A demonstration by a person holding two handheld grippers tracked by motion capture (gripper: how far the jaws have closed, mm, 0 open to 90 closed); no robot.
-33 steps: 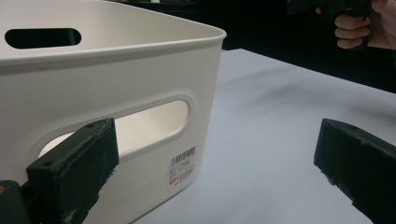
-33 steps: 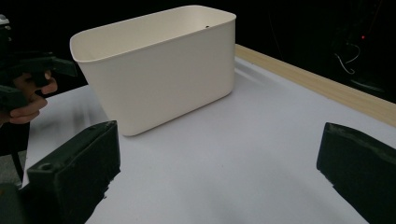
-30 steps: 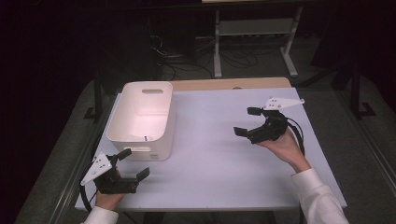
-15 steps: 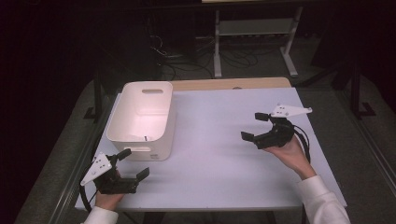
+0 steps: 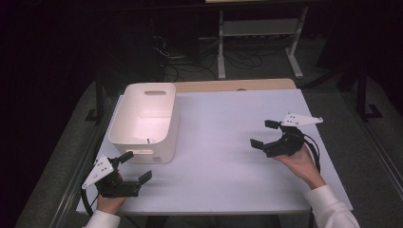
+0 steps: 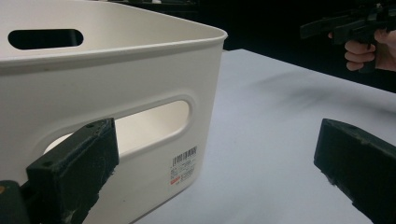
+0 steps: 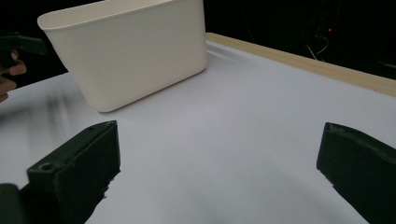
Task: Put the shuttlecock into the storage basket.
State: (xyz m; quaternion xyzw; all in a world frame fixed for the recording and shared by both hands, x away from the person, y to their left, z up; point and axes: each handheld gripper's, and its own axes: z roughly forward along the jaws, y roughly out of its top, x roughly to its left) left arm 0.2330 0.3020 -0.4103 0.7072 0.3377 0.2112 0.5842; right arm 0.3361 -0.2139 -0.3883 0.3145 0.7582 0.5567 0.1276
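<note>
The right gripper (image 5: 266, 134) has slid back toward the person, away from the white tub (image 5: 145, 121). The left gripper (image 5: 134, 167) waits beside it. Both jaws are spread wide, holding nothing.

Dark room, metal rack (image 5: 259, 28) behind table (image 5: 228, 190)

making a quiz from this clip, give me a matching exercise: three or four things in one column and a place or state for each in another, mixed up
Things:
1. white bin
2. left gripper
3. right gripper
4. barcode label

Places or states:
A. open, held above the table's right side
B. stuck on the bin's end wall, below its handle slot
C. stands on the table's left half
D. open, at the table's near left corner, close by the bin

Pairs: 1-C, 2-D, 3-A, 4-B
</note>
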